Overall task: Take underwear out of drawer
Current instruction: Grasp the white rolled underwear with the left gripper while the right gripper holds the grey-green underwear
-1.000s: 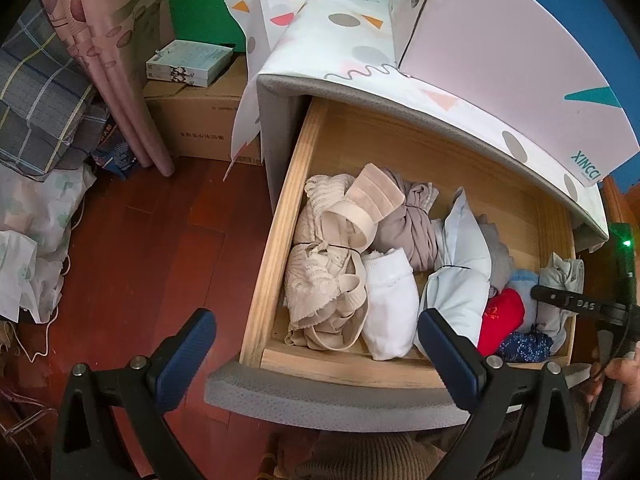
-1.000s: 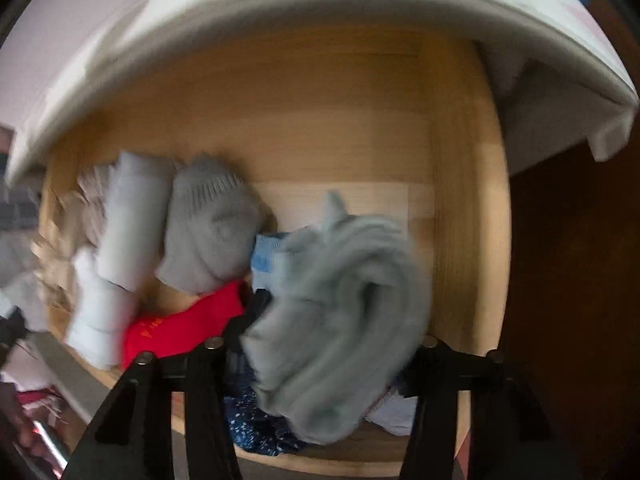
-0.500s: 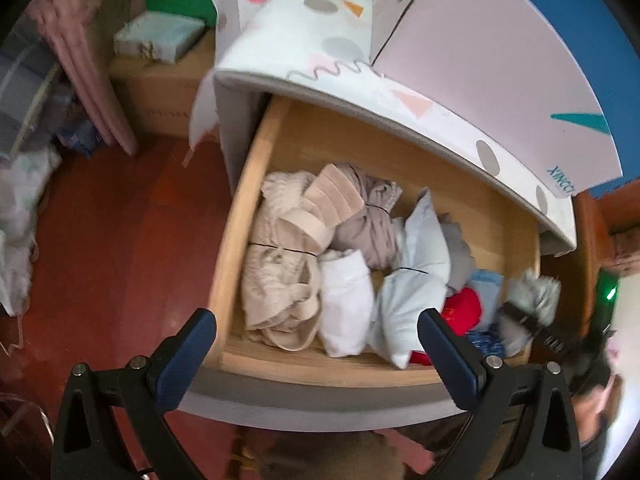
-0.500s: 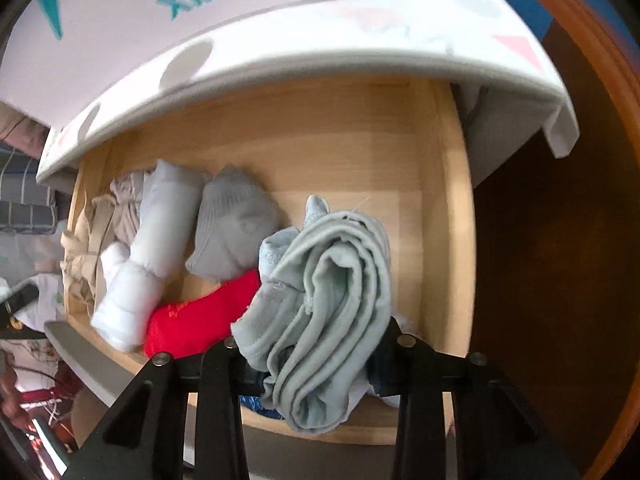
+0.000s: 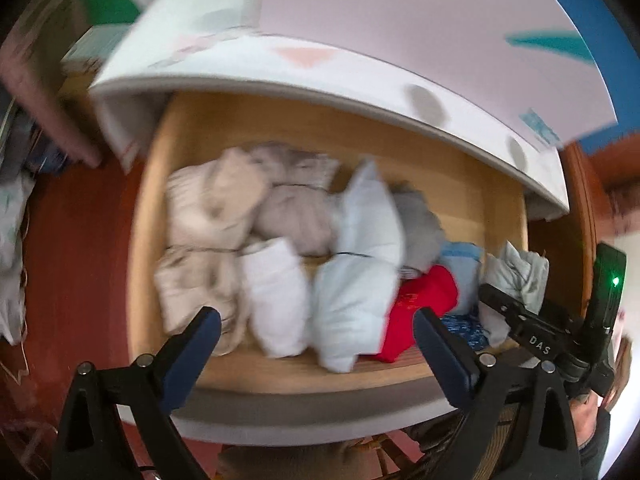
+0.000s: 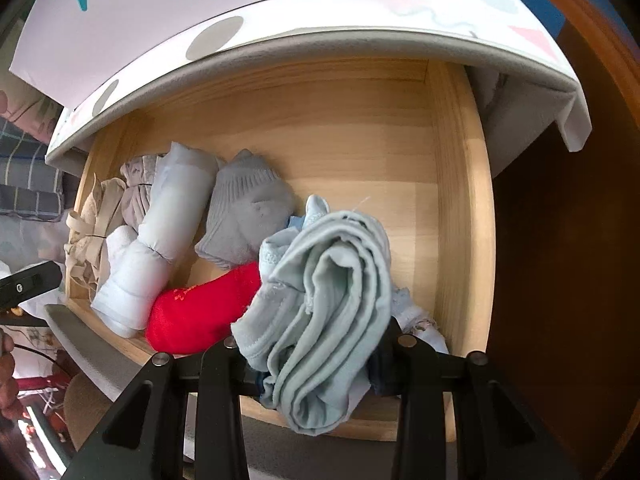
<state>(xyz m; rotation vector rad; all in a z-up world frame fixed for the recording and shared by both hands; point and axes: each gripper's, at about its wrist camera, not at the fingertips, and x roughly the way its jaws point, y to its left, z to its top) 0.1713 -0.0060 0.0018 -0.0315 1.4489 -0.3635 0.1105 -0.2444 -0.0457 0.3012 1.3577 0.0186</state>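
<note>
The wooden drawer (image 5: 400,148) stands pulled out, packed with rolled clothes. My right gripper (image 6: 316,344) is shut on a pale green-grey bundle of underwear (image 6: 328,304) and holds it above the drawer's right front corner; the bundle (image 5: 520,276) and the right gripper (image 5: 516,316) also show in the left wrist view. My left gripper (image 5: 316,328) is open and empty, hovering over the drawer's front edge. Below lie a red roll (image 6: 200,312), a grey sock (image 6: 248,208) and pale blue rolls (image 6: 160,240).
Beige and white rolls (image 5: 208,240) fill the drawer's left half. A patterned cloth and a shoe box (image 6: 192,4) cover the cabinet top above. Red-brown floor (image 5: 72,240) lies left, with a curtain (image 5: 36,80). A dark wooden panel (image 6: 560,240) stands right of the drawer.
My right gripper has lifted the green-grey underwear bundle up off the pile. My left gripper has moved closer over the drawer, and its view is now blurred.
</note>
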